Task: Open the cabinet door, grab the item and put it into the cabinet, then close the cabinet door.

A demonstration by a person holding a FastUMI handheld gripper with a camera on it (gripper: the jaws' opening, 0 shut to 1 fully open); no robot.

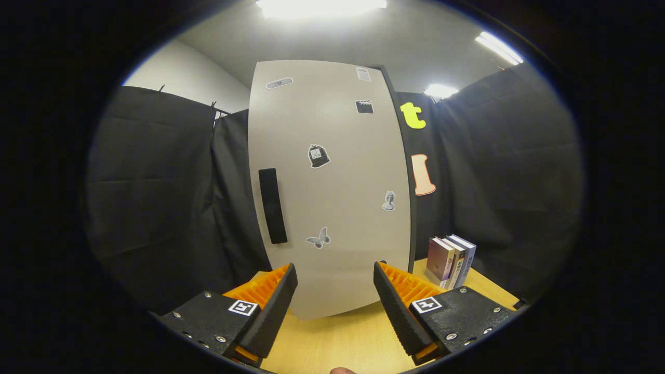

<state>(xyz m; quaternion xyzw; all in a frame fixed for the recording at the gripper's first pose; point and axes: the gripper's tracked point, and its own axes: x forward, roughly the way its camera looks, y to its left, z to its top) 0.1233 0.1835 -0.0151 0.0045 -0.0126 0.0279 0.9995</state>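
The cabinet (332, 182) is seen standing upright on the pale wooden surface (337, 337), directly beyond the tool's fingers. Its light-coloured door (343, 218) is observed to be closed, flush with the dark frame edge visible along its right side. Black cloth is hung behind and to both sides of the cabinet.

To the right of the cabinet, near its base, a small row of books (451, 261) is found standing upright on the surface, spines facing forward, well apart from the tool. These are taken to be the item to be stored; none is held.

A dark vertical handle (273, 205) is fitted on the left part of the door, above and just beyond the left finger. No contact between handle and tool is recorded.

Several small stickers (318, 155) are noted scattered across the door face.

The tool (335, 283) is held low over the surface, its fingers spread wide apart and released, with nothing between them. A fingertip of the person (343, 371) is glimpsed at the near edge of the surface.
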